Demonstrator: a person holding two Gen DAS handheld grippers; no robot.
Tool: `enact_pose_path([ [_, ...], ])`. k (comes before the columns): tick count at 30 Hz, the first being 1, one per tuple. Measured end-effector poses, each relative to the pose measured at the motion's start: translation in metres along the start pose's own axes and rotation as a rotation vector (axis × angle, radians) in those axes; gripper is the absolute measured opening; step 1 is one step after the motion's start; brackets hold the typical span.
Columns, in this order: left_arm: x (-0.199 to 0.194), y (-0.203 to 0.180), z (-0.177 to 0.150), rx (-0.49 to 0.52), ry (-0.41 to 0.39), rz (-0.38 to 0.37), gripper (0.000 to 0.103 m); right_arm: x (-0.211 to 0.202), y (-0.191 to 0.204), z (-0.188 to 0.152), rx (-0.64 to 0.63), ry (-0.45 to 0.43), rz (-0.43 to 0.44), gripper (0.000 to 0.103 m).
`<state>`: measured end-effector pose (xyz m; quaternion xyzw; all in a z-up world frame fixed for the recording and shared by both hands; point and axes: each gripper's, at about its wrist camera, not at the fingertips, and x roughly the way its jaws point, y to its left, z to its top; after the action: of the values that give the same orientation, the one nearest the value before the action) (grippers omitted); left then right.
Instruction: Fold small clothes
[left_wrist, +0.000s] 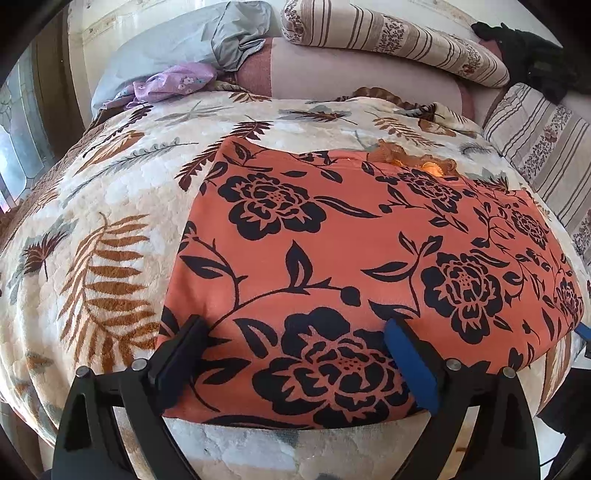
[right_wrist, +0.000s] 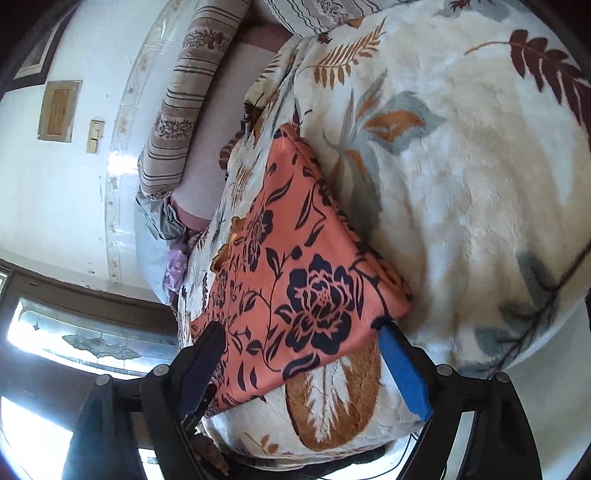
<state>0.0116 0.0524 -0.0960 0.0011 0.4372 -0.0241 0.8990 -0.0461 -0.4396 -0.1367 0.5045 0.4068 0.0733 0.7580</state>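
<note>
A bed (left_wrist: 110, 206) carries a cream blanket (right_wrist: 461, 166) with a leaf print. On the blanket lies the orange cloth (left_wrist: 369, 258) with black flowers, folded flat into a rough rectangle near the front edge of the bed. Striped pillows (left_wrist: 388, 37) lie at the far end, and a lilac cloth (left_wrist: 173, 83) beside them. The left claw (left_wrist: 295, 354) is released, its fingers spread over the near edge of the cloth. The right claw (right_wrist: 303, 373) is also released, at the cloth's corner.
</note>
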Motion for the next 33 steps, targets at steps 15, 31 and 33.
enact_pose_path([
  [15,-0.008,-0.106,0.039,0.119,-0.039,-0.134,0.096,-0.006,0.014,0.005,-0.223,-0.004,-0.263,0.012],
  [31,0.037,-0.111,0.038,0.141,0.009,-0.166,0.097,0.062,0.046,0.118,-0.204,0.137,-0.066,0.09],
  [33,0.037,-0.11,0.035,0.158,-0.021,-0.177,0.097,0.094,0.044,0.127,-0.208,0.199,-0.138,0.086],
])
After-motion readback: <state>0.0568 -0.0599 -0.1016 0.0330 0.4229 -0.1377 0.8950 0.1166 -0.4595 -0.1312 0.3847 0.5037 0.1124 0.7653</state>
